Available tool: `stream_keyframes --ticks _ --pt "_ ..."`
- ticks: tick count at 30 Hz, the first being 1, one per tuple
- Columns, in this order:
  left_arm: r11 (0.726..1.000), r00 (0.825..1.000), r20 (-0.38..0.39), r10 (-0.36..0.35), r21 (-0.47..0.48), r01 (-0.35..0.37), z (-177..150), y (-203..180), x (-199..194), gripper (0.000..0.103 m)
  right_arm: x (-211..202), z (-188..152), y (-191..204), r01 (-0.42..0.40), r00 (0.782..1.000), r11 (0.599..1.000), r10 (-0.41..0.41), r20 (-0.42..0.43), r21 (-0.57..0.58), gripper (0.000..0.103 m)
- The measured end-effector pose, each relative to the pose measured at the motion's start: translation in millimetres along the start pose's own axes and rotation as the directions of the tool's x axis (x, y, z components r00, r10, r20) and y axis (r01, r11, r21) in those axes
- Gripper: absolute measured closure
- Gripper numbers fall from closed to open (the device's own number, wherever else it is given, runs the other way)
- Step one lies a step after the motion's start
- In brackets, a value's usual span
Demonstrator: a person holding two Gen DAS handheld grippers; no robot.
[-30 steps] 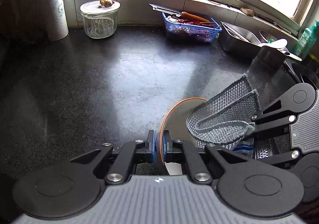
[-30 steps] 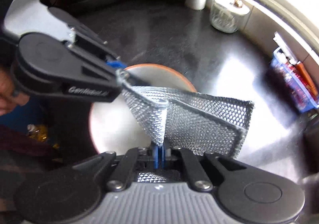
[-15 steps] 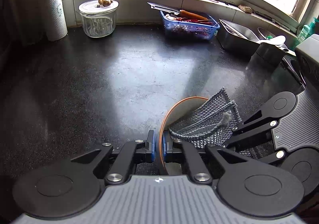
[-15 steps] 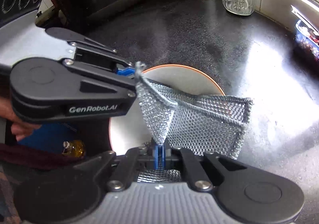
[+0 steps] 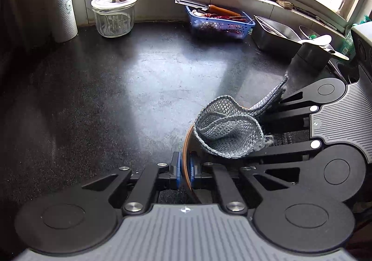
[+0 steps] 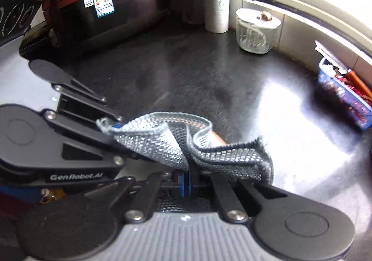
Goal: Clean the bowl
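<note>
My left gripper is shut on the orange rim of the bowl and holds it tilted on edge. My right gripper is shut on a grey mesh dishcloth. The cloth is bunched and pressed into the bowl; it also shows in the left wrist view. Only a small patch of the bowl shows through the cloth in the right wrist view. The right gripper's body reaches in from the right in the left wrist view.
A dark countertop lies under the bowl. At the back stand a paper towel roll, a lidded glass jar, a blue basket, a steel tray. A dark red cooker stands at the far left.
The right gripper has pushed the cloth down into the bowl, so the cloth went from spread open to bunched. The bowl's inside is now mostly covered. The left gripper holds the rim as before.
</note>
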State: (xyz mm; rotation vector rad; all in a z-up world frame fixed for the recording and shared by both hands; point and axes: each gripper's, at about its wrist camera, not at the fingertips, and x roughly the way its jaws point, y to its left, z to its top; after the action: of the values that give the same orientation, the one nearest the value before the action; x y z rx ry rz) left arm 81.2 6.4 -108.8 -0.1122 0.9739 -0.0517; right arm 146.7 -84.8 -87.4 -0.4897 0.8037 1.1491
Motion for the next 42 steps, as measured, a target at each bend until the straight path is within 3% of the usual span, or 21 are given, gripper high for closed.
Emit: stream_keyframes --ticks 5,10,15,19,25,31,42 --pt "1.000 1.000 0.010 0.001 -0.014 -0.001 1 0 0 0.097 -11 -3 6 0.086 0.996 0.996 -0.087 -0.008 -0.028 0.100" --pt "1.000 1.000 0.016 0.002 -0.019 -0.001 3 0 1 0.097 -13 -4 5 0.122 0.990 0.991 -0.126 -0.067 -0.058 0.101" --pt "1.000 1.000 0.023 -0.002 -0.019 0.002 5 -1 0 0.097 -14 -7 5 0.031 0.980 0.997 -0.045 -0.193 -0.074 0.100" --pt "1.000 1.000 0.022 0.001 -0.024 -0.001 4 -2 1 0.097 -10 -8 -4 -0.101 0.964 0.995 0.102 -0.244 0.014 0.099" --pt "1.000 1.000 0.010 -0.003 -0.028 0.003 2 0 1 0.097 1 -12 -12 -0.213 0.954 0.971 0.230 -0.193 0.105 0.099" --pt "0.999 1.000 -0.001 -0.001 -0.034 0.001 -2 3 0 0.097 6 -13 -13 -0.250 0.957 0.959 0.266 -0.118 0.137 0.099" --pt "0.998 1.000 0.000 -0.017 -0.057 0.017 -4 6 -1 0.097 -2 -7 -6 -0.130 0.991 0.984 0.134 -0.023 0.121 0.100"
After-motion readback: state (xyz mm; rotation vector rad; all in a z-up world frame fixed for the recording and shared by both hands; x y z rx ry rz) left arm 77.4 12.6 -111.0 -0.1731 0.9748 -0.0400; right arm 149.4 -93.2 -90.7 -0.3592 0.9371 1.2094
